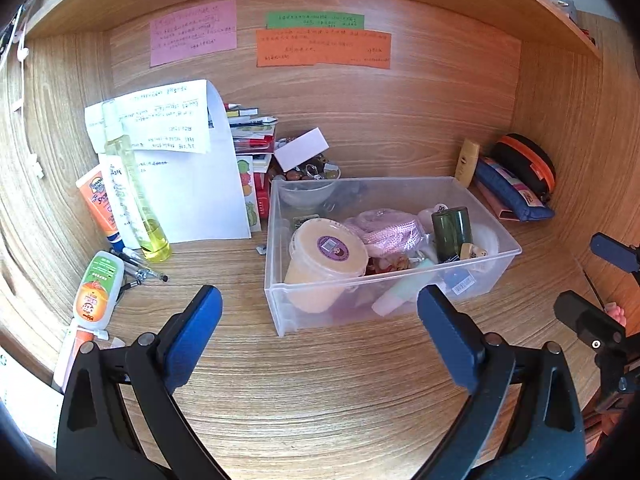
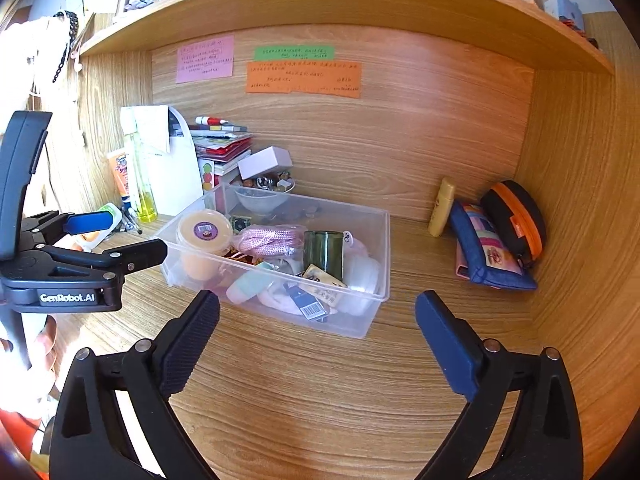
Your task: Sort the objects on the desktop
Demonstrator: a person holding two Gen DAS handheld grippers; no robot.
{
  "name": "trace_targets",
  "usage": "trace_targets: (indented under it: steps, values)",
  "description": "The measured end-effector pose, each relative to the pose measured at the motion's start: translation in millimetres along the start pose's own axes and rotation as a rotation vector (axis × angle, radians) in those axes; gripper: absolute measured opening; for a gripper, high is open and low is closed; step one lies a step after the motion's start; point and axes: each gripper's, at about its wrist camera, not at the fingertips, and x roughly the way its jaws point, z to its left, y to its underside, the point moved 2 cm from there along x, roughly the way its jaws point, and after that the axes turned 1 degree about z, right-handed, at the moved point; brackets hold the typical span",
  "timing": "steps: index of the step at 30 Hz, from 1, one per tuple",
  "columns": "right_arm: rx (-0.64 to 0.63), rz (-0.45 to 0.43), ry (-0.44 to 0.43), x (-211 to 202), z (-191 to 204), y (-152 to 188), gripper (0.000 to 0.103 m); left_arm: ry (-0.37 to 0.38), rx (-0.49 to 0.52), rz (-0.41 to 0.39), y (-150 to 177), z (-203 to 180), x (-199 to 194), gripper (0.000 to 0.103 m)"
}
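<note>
A clear plastic bin (image 1: 276, 248) (image 2: 382, 256) stands in the middle of the wooden desk. Inside lie a yellow tub with a purple label (image 1: 326, 254) (image 2: 204, 232), a pink cord (image 1: 390, 230), a dark green jar (image 1: 451, 232) and several small items. My left gripper (image 1: 320, 300) is open just short of the bin's near wall, with nothing between its blue pads. My right gripper (image 2: 318, 304) is open too, empty, in front of the bin's near right corner. Each gripper shows at the edge of the other's view.
At the left stand a tall bottle of yellow liquid (image 1: 132, 196), an orange tube (image 1: 98, 208), a small white bottle (image 1: 98, 292), pens (image 1: 140, 268) and papers (image 1: 192, 184). A tan bottle (image 1: 467, 162), a blue pouch (image 1: 512, 192) and a black-orange case (image 1: 528, 164) sit by the right wall. A shelf runs overhead.
</note>
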Motion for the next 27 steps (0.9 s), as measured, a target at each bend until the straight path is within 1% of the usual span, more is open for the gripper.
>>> trace_targets:
  steps: [5, 10, 14, 19, 27]
  values:
    - [0.020, -0.013, -0.004, -5.9, -2.3, 7.2, 0.099, -0.022, 0.015, -0.025, 6.6, -4.7, -4.6, 0.099]
    - [0.033, -0.012, -0.004, -6.2, -4.7, 12.7, 0.099, -0.018, 0.031, -0.045, 10.1, -12.2, -9.2, 0.099]
    - [0.041, -0.009, -0.002, -5.9, -7.9, 14.2, 0.099, 0.001, 0.036, -0.044, 11.2, -15.6, -9.7, 0.099]
    - [0.054, -0.005, -0.003, -4.0, -12.4, 15.3, 0.099, 0.000, 0.055, -0.044, 10.8, -20.3, -9.4, 0.099]
    - [0.070, 0.009, -0.010, 1.2, -17.1, 16.2, 0.099, 0.008, 0.057, -0.045, 10.4, -23.8, -9.4, 0.099]
